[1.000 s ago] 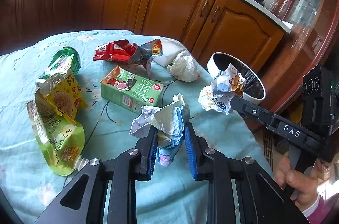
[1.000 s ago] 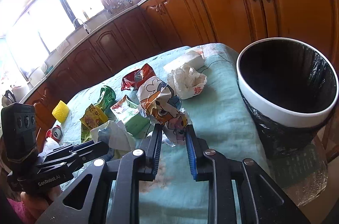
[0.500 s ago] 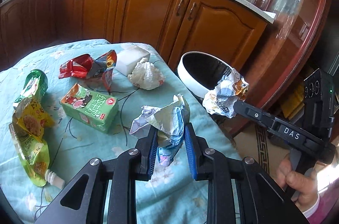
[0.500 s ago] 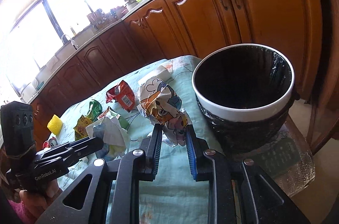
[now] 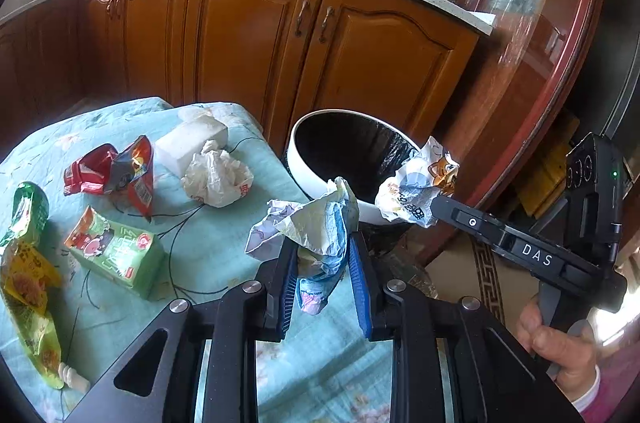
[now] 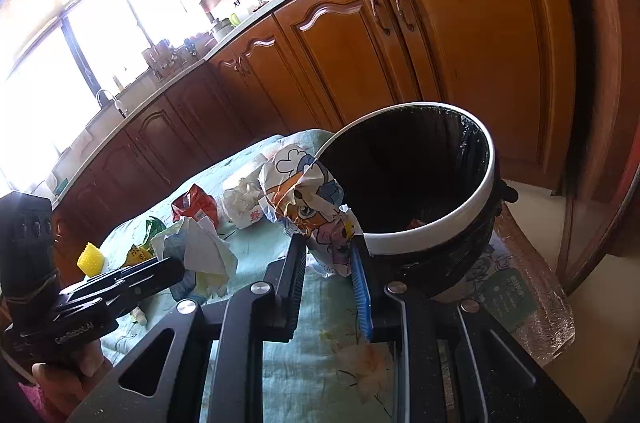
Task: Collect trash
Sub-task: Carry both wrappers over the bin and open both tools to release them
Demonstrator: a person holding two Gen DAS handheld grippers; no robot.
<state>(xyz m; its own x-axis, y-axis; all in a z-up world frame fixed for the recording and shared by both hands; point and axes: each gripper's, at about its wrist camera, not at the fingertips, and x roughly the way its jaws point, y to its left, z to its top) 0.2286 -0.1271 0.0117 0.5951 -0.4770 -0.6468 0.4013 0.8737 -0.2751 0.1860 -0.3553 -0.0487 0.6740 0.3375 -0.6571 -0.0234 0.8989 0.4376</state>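
My left gripper [image 5: 323, 265] is shut on a crumpled white and blue wrapper [image 5: 316, 227], held above the table's right edge near the bin. It shows in the right wrist view [image 6: 200, 247] too. My right gripper [image 6: 329, 265] is shut on a crumpled cartoon-printed wrapper [image 6: 308, 199], held at the near rim of the white trash bin [image 6: 440, 235] with a black liner. In the left wrist view the cartoon wrapper [image 5: 416, 187] hangs over the bin's [image 5: 304, 163] right rim.
On the teal tablecloth [image 5: 208, 243] lie a green carton [image 5: 116, 255], a red snack bag [image 5: 112, 171], a white crumpled bag [image 5: 216, 175], a white block [image 5: 192, 143] and yellow-green pouches [image 5: 28, 287]. Wooden cabinets [image 5: 248, 43] stand behind.
Both grippers have moved right toward the bin with their wrappers. The bin now looms larger and the right gripper's wrapper has reached its rim.
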